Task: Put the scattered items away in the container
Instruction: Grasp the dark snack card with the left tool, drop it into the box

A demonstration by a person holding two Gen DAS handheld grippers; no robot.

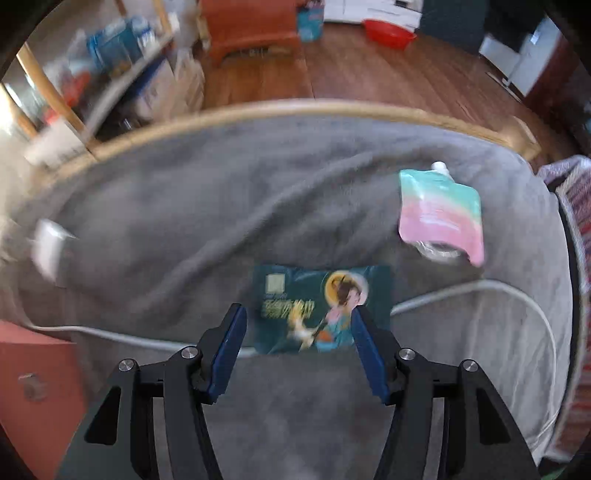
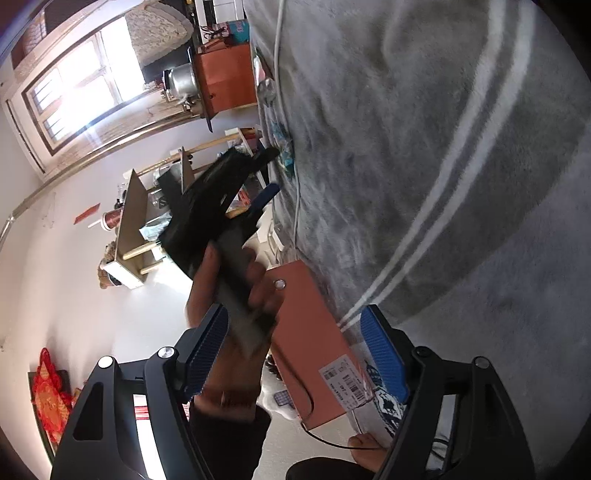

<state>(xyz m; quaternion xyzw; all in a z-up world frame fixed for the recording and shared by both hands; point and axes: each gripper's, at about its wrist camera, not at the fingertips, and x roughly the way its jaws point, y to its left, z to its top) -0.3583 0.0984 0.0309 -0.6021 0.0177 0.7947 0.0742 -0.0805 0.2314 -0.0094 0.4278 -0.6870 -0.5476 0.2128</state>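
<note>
A dark teal snack packet [image 1: 314, 295] with a cartoon figure lies flat on the grey blanket [image 1: 221, 206]. My left gripper [image 1: 298, 314] points down over it, jaws open, blue pads either side of the packet's near half without pressing it. A pastel green-and-pink spout pouch [image 1: 439, 214] lies further right. A salmon-coloured box [image 2: 310, 343] stands at the bed's edge, also seen as the box [image 1: 33, 387] at lower left. My right gripper [image 2: 295, 354] is open and empty. In its view, a hand [image 2: 229, 295] holds the left gripper [image 2: 275, 170] over the blanket.
A white cable [image 1: 480, 288] loops across the blanket. A blurred white object [image 1: 50, 247] lies at the left. The wooden bed rail [image 1: 295, 110] runs behind, with a cluttered shelf [image 1: 110, 55] and a red basin [image 1: 388, 33] on the floor beyond. Patterned cloth [image 1: 576, 221] sits at the right.
</note>
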